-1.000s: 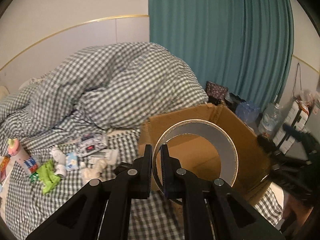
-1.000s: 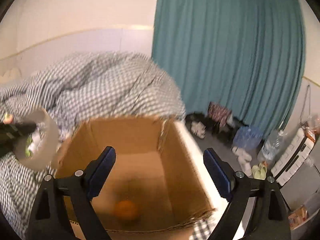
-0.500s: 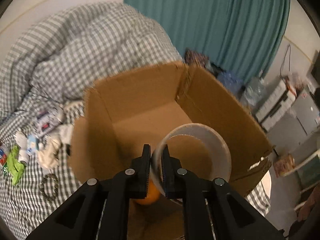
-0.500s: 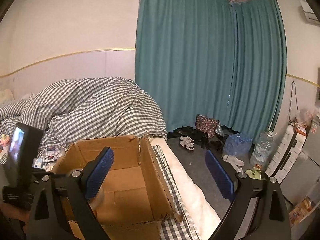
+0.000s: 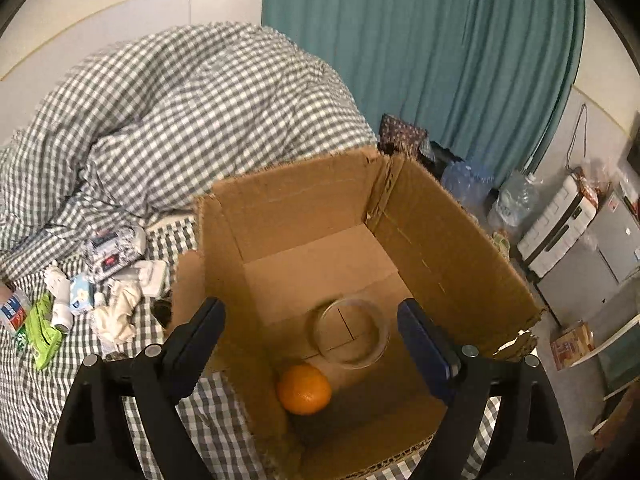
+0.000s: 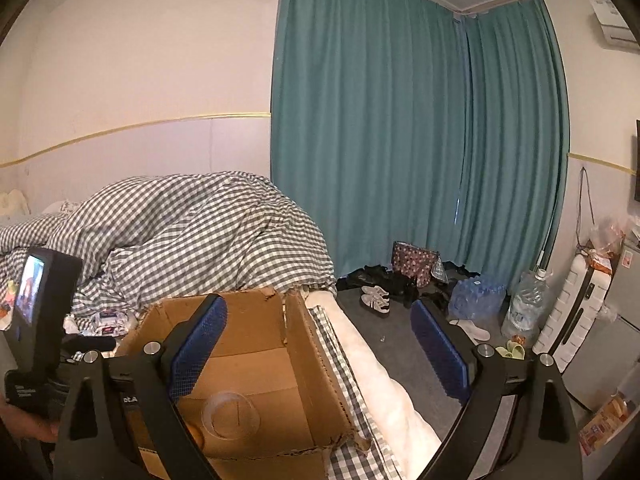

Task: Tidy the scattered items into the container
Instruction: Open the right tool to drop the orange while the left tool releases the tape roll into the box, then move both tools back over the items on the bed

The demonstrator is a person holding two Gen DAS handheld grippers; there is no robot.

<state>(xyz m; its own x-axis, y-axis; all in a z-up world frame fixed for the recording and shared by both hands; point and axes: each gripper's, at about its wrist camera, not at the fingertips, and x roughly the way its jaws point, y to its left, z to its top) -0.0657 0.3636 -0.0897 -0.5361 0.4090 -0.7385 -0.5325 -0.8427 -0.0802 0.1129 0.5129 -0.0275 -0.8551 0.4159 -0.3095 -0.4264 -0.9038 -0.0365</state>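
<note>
- Over the open brown cardboard box (image 5: 452, 248), centre of the left wrist frame, the left gripper (image 5: 310, 340) has its fingers spread wide; they have just been opening, and nothing sits between them now.
- Clear plastic tape ring (image 5: 351, 334) is inside the box, just above the round orange fruit (image 5: 305, 389) in the frame; ring looks blurred, so likely freshly let go and not settled.
- Fingers point down into the box mouth, which fits a drop from above rather than a careful set-down.
- Right gripper (image 6: 320, 354) is also wide open with empty fingers, aimed nearly level past the box toward the teal curtain (image 6: 400, 140); looks parked out of the way, judging by its aim.
- Box stands on the grey-and-white checked bed sheet (image 5: 24, 392) at the bed edge, close to the clutter, so carries are short.
- Left to tidy, at mid-left of the left wrist frame: green snack packet (image 5: 42, 338), crumpled white tissue (image 5: 118, 312), small white bottle (image 5: 60, 296), patterned wipes pack (image 5: 112, 250), and more too small to name.
- Task early: two things boxed, most of the pile outside.
</note>
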